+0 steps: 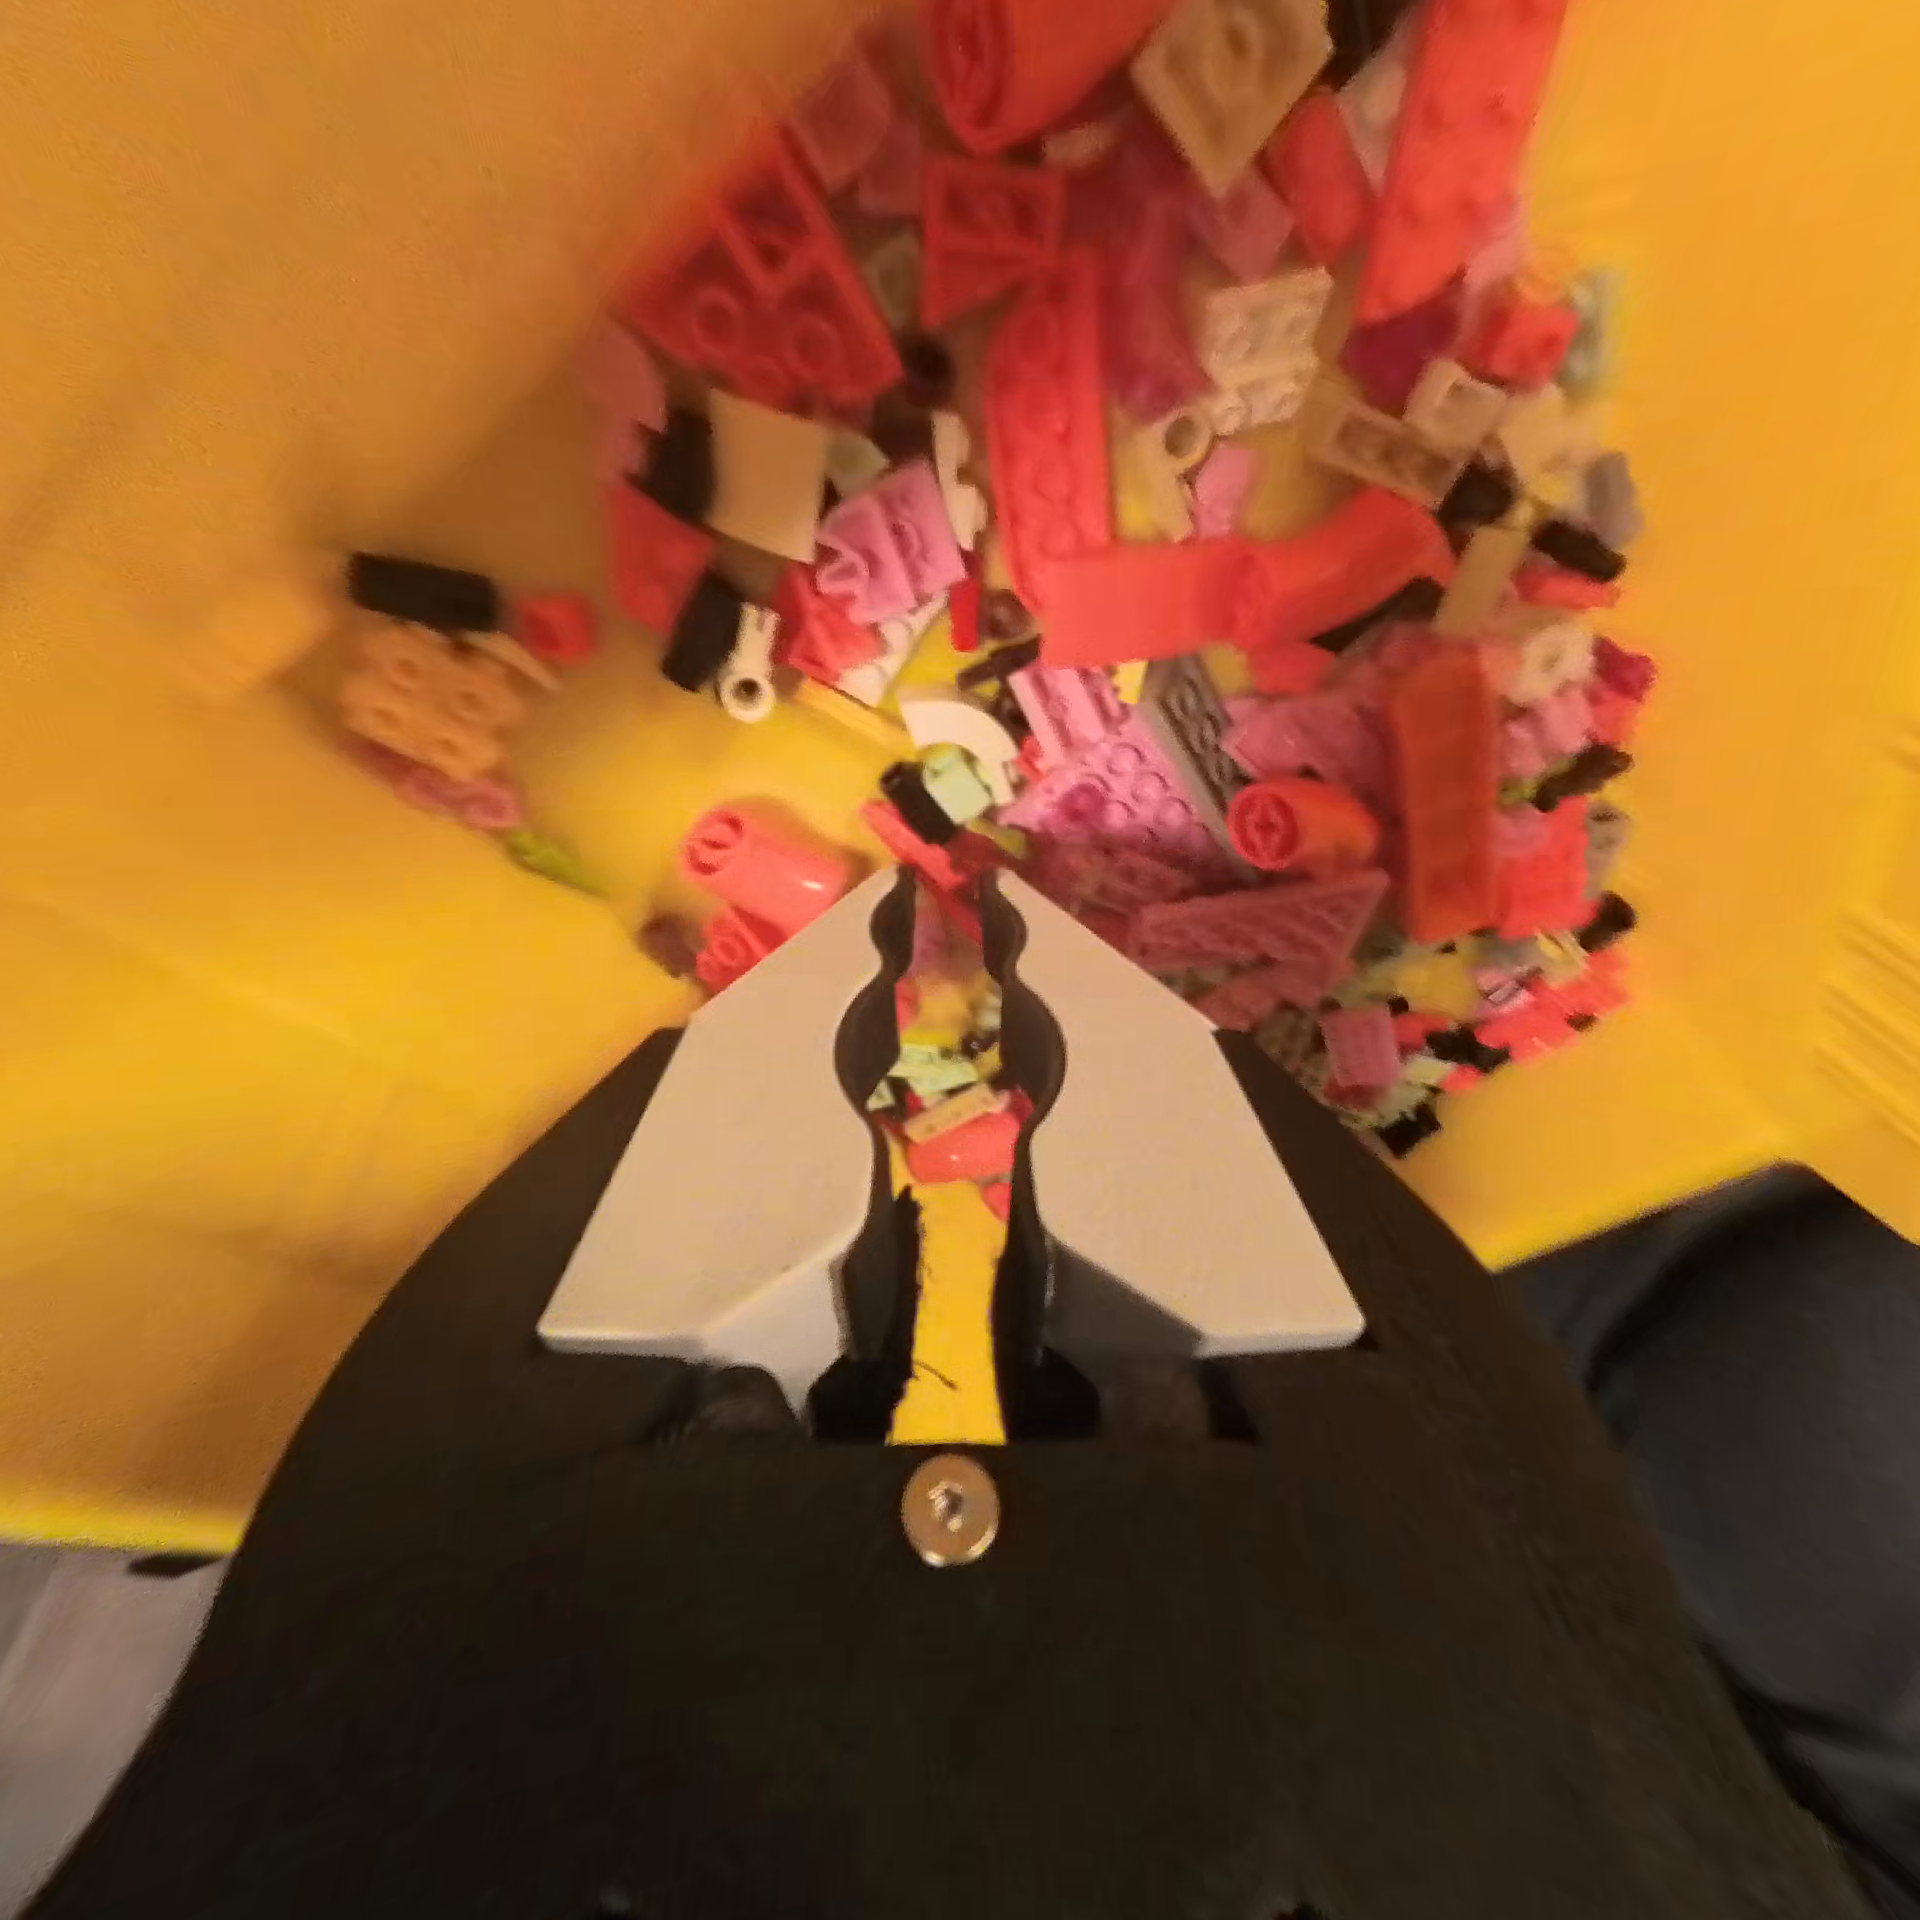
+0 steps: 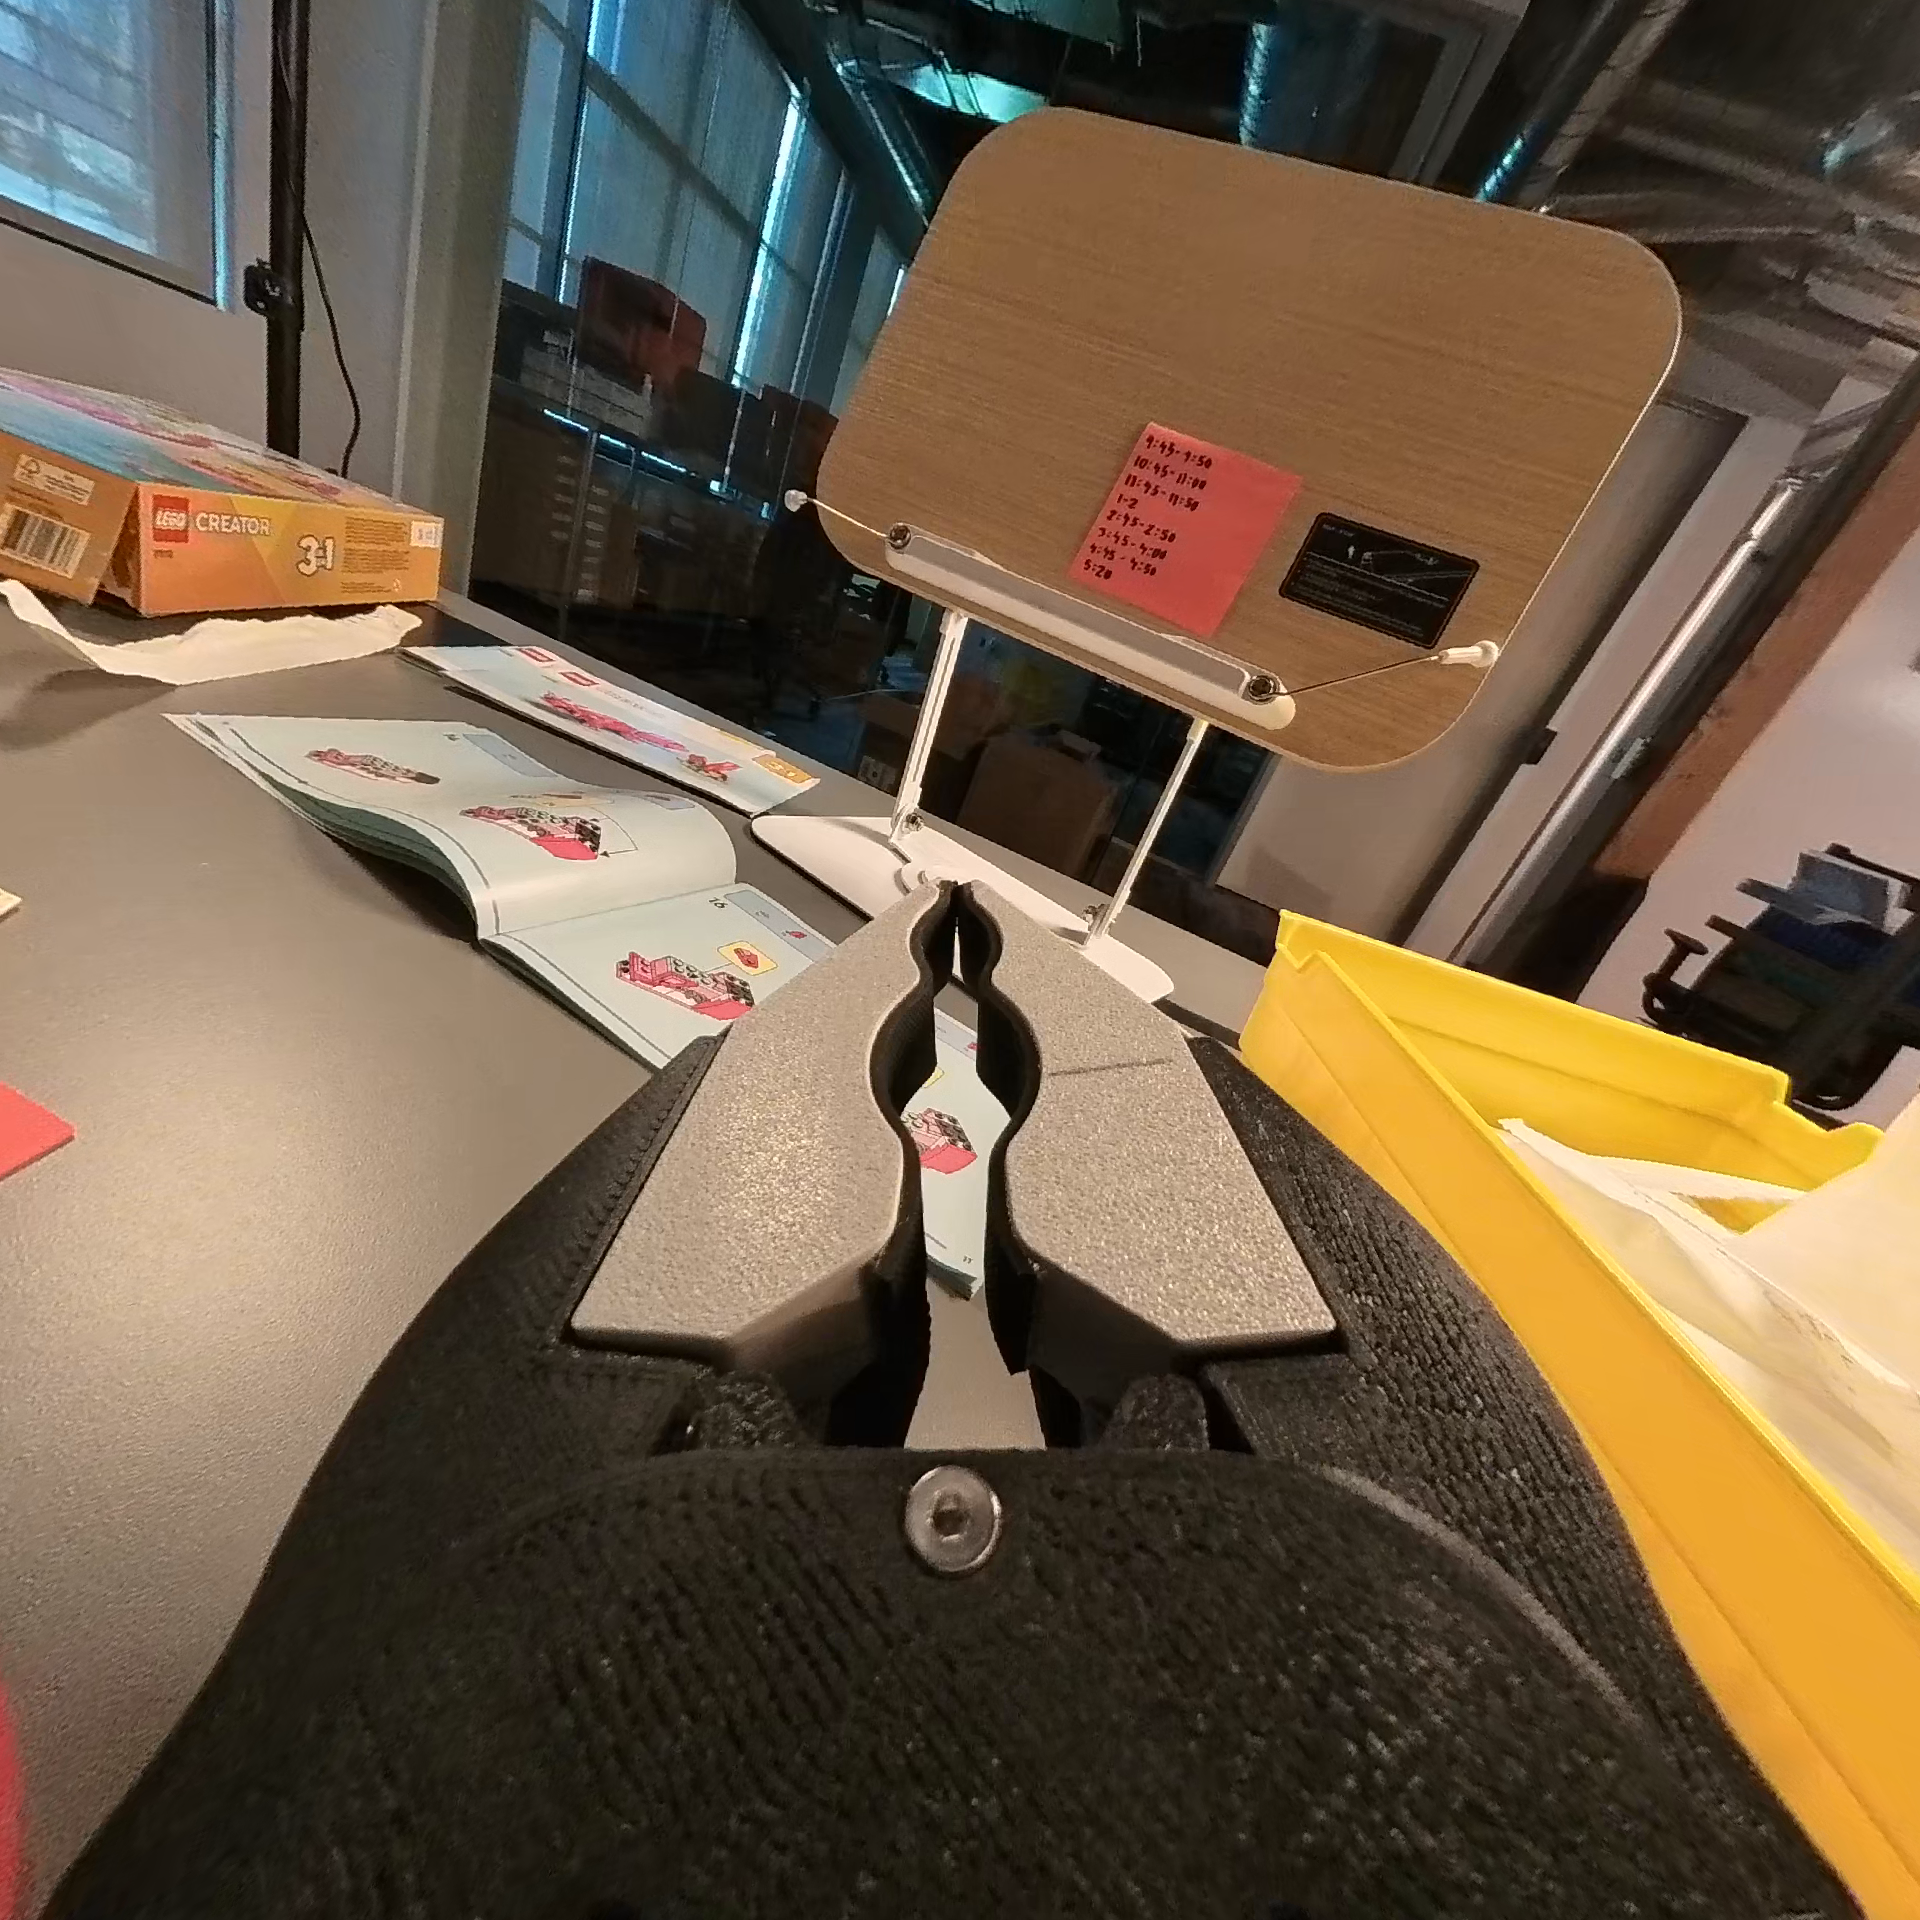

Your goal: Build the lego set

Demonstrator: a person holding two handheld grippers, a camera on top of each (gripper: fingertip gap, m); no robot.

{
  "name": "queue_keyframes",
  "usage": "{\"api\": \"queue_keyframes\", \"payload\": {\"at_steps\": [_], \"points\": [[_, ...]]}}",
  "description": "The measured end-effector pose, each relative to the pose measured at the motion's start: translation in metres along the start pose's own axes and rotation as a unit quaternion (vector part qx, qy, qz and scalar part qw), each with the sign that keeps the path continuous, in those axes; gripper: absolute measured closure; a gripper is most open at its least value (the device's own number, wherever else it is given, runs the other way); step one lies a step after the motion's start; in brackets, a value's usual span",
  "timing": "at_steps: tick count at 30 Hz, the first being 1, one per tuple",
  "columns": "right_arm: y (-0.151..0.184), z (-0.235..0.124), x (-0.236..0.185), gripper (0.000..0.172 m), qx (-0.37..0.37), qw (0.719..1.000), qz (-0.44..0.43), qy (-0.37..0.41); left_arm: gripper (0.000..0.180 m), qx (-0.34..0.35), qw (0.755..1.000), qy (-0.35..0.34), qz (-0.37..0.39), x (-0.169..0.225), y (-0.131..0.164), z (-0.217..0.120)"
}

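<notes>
In the left wrist view my left gripper [image 1: 941,883] reaches into a yellow bin [image 1: 312,1039], at the near edge of a heap of toy bricks [image 1: 1195,520] in red, pink, white and black. Its fingertips [image 1: 888,904] are closed on a small flat red piece [image 1: 935,857] that has a black and a mint-green part [image 1: 940,795] at its far end. The view is blurred. In the right wrist view my right gripper [image 2: 954,896] is shut with nothing between its pads. It hovers over the dark table [image 2: 208,1091], near an open instruction booklet [image 2: 540,862].
A coral cylinder piece [image 1: 764,862] lies left of the left fingertips and a small cluster of pieces [image 1: 426,686] lies farther left. A wooden book stand [image 2: 1247,416] with a pink note, a second booklet [image 2: 623,717], an orange box [image 2: 208,520] and a yellow bin [image 2: 1558,1195] surround the right gripper. The left gripper's tips are roughly 50 cm from the right gripper's.
</notes>
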State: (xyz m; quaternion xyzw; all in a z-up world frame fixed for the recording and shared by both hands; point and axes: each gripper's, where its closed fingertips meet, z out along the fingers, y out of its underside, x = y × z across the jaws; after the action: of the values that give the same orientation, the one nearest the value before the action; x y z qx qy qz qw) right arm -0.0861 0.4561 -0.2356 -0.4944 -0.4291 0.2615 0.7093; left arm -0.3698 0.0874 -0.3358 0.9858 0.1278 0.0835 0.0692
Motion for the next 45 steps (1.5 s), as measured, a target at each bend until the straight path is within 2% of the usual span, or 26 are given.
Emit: {"api": "queue_keyframes", "payload": {"at_steps": [2, 5, 7, 10, 17, 20, 22, 25, 26, 29, 31, 34, 36, 39, 45], "points": [[0.0, 0.0, 0.0, 0.172, 0.0, 1.0, 0.0, 0.0, 0.17, 0.042, 0.998, -0.036, -0.002, -0.01, -0.012, -0.006], [0.0, 0.0, -0.001, 0.172, 0.0, 1.0, -0.001, -0.001, 0.167, 0.131, 0.991, -0.034, -0.007, -0.01, -0.04, -0.018], [0.0, 0.0, -0.001, 0.172, 0.0, 1.0, -0.002, -0.001, 0.165, 0.16, 0.987, -0.025, -0.001, -0.008, -0.051, -0.022], [0.0, 0.0, 0.0, 0.172, 0.0, 1.0, -0.001, -0.001, 0.162, 0.145, 0.989, 0.013, 0.006, 0.005, -0.05, -0.015], [0.0, 0.0, -0.001, 0.172, -0.001, 1.0, -0.001, -0.002, 0.151, 0.089, 0.994, 0.051, 0.031, 0.025, -0.033, 0.001], [0.0, 0.0, -0.001, 0.172, 0.0, 1.0, 0.0, -0.002, 0.148, 0.13, 0.988, 0.057, 0.058, 0.034, -0.042, -0.005], [0.0, 0.0, -0.001, 0.172, 0.0, 1.0, 0.0, -0.002, 0.139, 0.149, 0.984, 0.063, 0.08, 0.04, -0.046, -0.009], [0.0, 0.0, -0.001, 0.172, 0.0, 1.0, -0.001, -0.002, 0.137, 0.132, 0.985, 0.025, 0.105, 0.036, -0.044, -0.004], [0.0, 0.0, -0.001, 0.172, 0.0, 1.0, -0.001, -0.002, 0.138, 0.123, 0.986, 0.004, 0.114, 0.032, -0.042, -0.002], [0.0, 0.0, -0.001, 0.172, 0.0, 1.0, 0.0, -0.002, 0.169, 0.127, 0.982, -0.06, 0.128, 0.017, -0.044, -0.005], [0.0, 0.0, -0.001, 0.172, 0.0, 1.0, -0.001, -0.002, 0.179, 0.152, 0.977, -0.098, 0.117, 0.005, -0.051, -0.014], [0.0, 0.0, -0.001, 0.172, -0.001, 1.0, -0.001, -0.002, 0.18, 0.199, 0.968, -0.101, 0.11, 0.005, -0.062, -0.027], [0.0, 0.0, -0.001, 0.172, -0.001, 1.0, -0.001, -0.002, 0.171, 0.223, 0.965, -0.056, 0.122, 0.021, -0.069, -0.029], [0.0, 0.0, -0.001, 0.172, 0.0, 1.0, -0.001, -0.002, 0.157, 0.214, 0.967, 0.02, 0.136, 0.047, -0.069, -0.023], [0.0, 0.0, -0.001, 0.172, 0.0, 1.0, -0.002, -0.002, 0.139, 0.175, 0.967, 0.022, 0.184, 0.062, -0.064, -0.006]]}}
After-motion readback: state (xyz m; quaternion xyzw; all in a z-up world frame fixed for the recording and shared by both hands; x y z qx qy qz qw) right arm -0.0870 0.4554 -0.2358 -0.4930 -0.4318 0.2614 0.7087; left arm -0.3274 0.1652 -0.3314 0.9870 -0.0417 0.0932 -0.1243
